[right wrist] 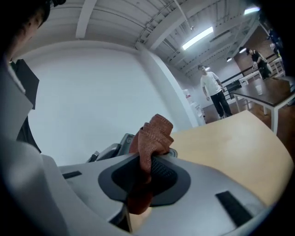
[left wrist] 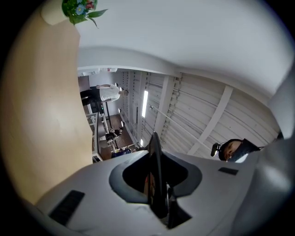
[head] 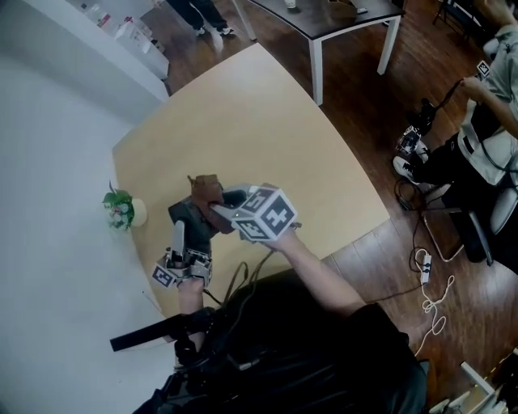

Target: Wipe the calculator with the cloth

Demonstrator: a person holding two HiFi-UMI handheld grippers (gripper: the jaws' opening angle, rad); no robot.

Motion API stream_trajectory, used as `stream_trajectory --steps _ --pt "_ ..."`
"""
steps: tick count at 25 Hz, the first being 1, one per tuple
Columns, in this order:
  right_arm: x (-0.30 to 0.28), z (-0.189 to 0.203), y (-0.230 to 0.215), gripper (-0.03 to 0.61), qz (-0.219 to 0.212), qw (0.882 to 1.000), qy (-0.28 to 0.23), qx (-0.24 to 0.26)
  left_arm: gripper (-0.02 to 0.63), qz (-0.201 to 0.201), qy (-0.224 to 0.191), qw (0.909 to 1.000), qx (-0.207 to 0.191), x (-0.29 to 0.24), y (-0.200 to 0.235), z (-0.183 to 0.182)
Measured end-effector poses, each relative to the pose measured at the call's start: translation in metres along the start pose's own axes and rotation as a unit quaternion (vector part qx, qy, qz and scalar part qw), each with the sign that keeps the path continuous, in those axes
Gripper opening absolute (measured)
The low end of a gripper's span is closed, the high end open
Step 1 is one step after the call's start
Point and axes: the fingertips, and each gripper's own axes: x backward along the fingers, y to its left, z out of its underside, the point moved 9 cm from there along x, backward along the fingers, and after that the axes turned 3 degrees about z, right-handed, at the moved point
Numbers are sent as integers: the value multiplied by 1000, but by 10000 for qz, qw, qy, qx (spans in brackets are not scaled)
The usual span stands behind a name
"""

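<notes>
Left claw (head: 180, 236) nearly closed, gripping the calculator (head: 188, 217) edge-on near the desk's (head: 267, 145) left edge, right claw (head: 220, 212) pinching the brown cloth (head: 205, 191), holding it at the calculator's far end

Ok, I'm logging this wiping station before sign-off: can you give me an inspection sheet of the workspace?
Surface: beige table set against a white wall.
Job's things: calculator and brown cloth, both held; the cloth is at the calculator's far edge.
Clutter: small potted plant by the wall.
Grippers: left gripper shut on the calculator; right gripper shut on the cloth.
Cables: white cable and power strip on the floor, right of the table.
Surroundings: wooden floor, dark table, seated person.
</notes>
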Motion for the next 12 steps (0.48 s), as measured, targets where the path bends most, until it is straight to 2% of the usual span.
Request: stream_trajectory --steps 4,6,8,10,12 --pt "12 18 -34 66 653 9977 185 -28 74 47 -261 9996 122 9 1 -4" --pt "23 31 -53 64 1046 9939 304 -178 58 180 -468 9984 261 13 2 -6" --pt "39 40 -64 63 1245 9909 273 -423 60 238 -592 9975 309 14 1 -7" --pt "53 41 -63 63 1208 9908 139 -601 60 226 -614 9975 284 14 1 -10" --pt "58 35 -50 63 860 9938 -78 -706 60 198 -652 9973 266 14 3 -12"
